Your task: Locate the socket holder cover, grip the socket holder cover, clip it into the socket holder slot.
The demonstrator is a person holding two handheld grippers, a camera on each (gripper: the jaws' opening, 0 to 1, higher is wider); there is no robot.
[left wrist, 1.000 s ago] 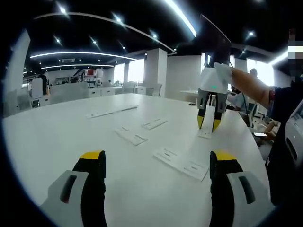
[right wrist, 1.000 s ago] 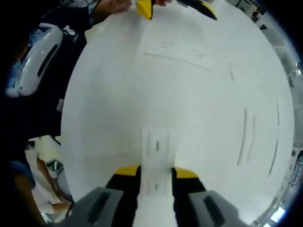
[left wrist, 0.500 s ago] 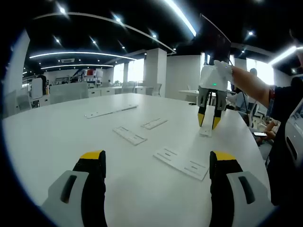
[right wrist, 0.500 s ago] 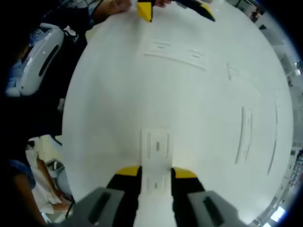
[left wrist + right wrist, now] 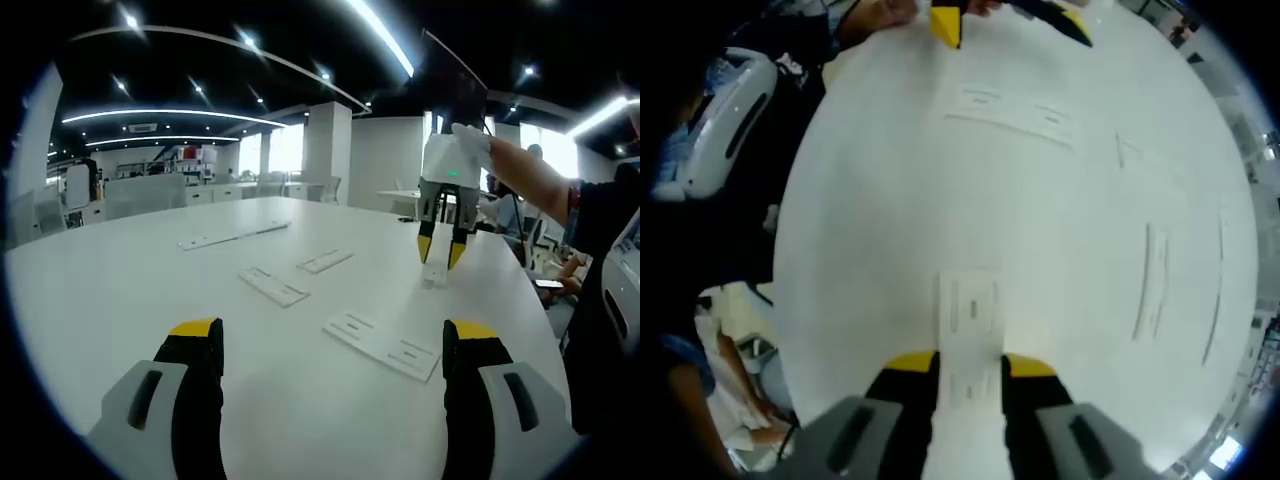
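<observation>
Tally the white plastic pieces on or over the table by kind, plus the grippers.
Long white strip: 1
Flat white socket holder pieces lying on the table: 3, near, middle, far
Socket holder cover held in the right gripper: 1
Grippers: 2, the left gripper with jaws wide apart
Total: 7

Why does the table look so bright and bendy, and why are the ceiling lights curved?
In the left gripper view the fisheye lens bends the ceiling light strips into arcs and rounds the table. In the right gripper view the white table is washed out by glare, so the flat white pieces lying on it look faint; the white cover between the right gripper jaws shows clearer.
</observation>
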